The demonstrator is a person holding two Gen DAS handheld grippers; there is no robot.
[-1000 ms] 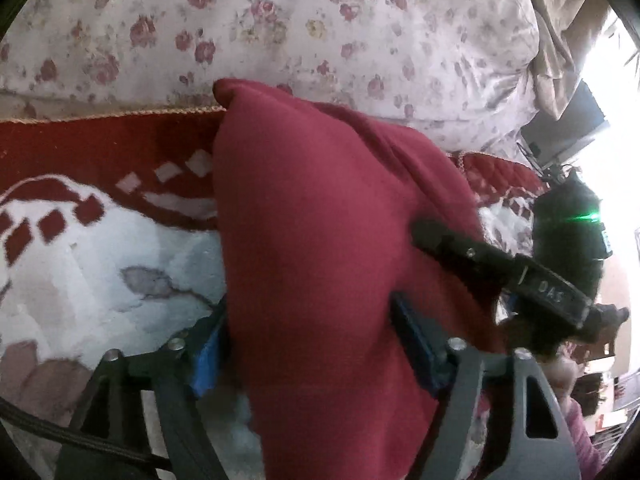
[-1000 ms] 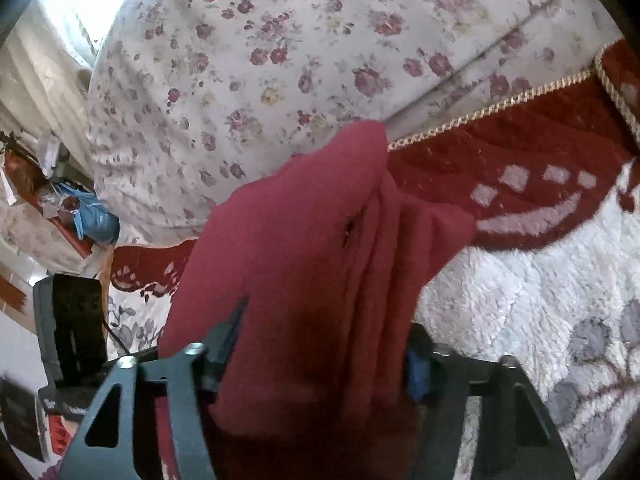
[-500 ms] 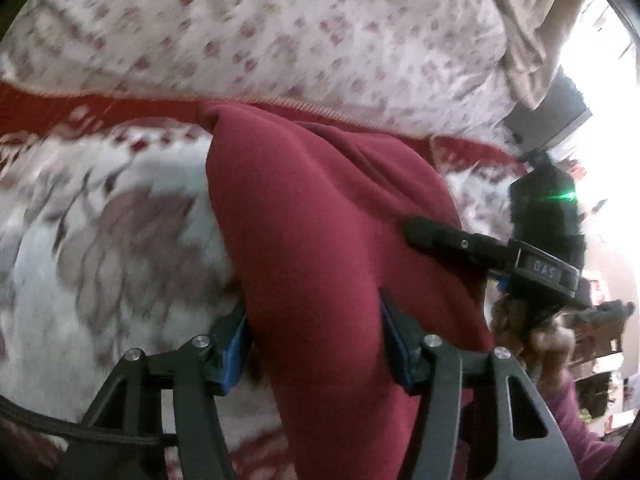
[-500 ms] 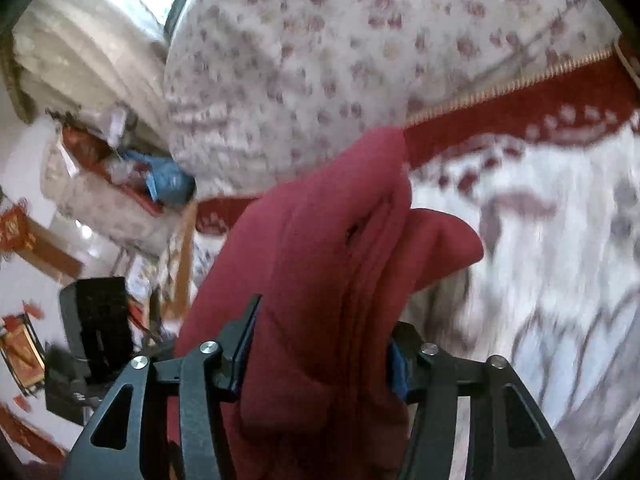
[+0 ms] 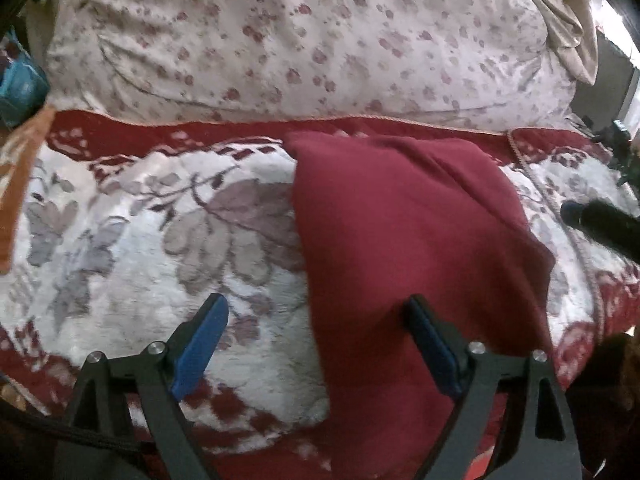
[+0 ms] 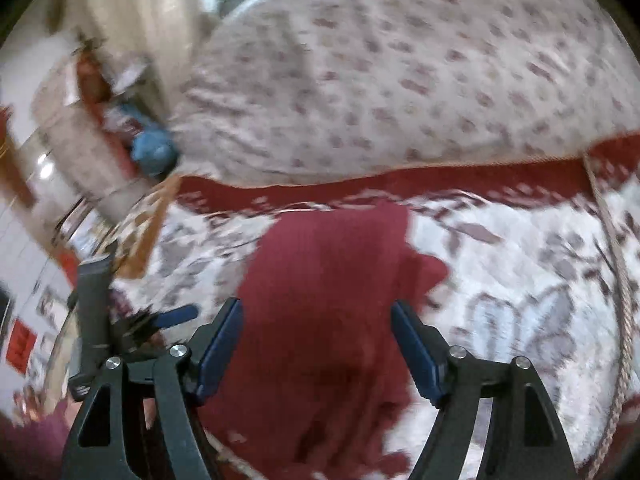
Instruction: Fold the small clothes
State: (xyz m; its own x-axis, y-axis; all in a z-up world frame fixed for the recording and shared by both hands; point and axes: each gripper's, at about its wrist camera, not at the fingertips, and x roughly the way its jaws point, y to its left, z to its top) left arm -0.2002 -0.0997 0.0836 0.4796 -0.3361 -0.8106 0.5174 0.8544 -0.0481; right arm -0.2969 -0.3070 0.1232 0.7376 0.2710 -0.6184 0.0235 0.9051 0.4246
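Note:
A dark red garment (image 5: 404, 248) lies folded on the red and white flowered blanket (image 5: 132, 240). My left gripper (image 5: 316, 332) is open above its near left edge, with its blue pads apart and nothing between them. In the right wrist view the same red garment (image 6: 320, 280) lies on the blanket, and my right gripper (image 6: 316, 340) is open over its near end. The right gripper's black finger shows at the right edge of the left wrist view (image 5: 600, 228).
A bulky white quilt with small red flowers (image 5: 312, 40) lies behind the blanket. A gold cord trims the blanket's far edge (image 6: 480, 164). Room clutter and a blue object (image 6: 154, 152) lie to the left, off the bed.
Both grippers held the red garment up; now both have opened, pulled back, and the garment lies flat on the blanket.

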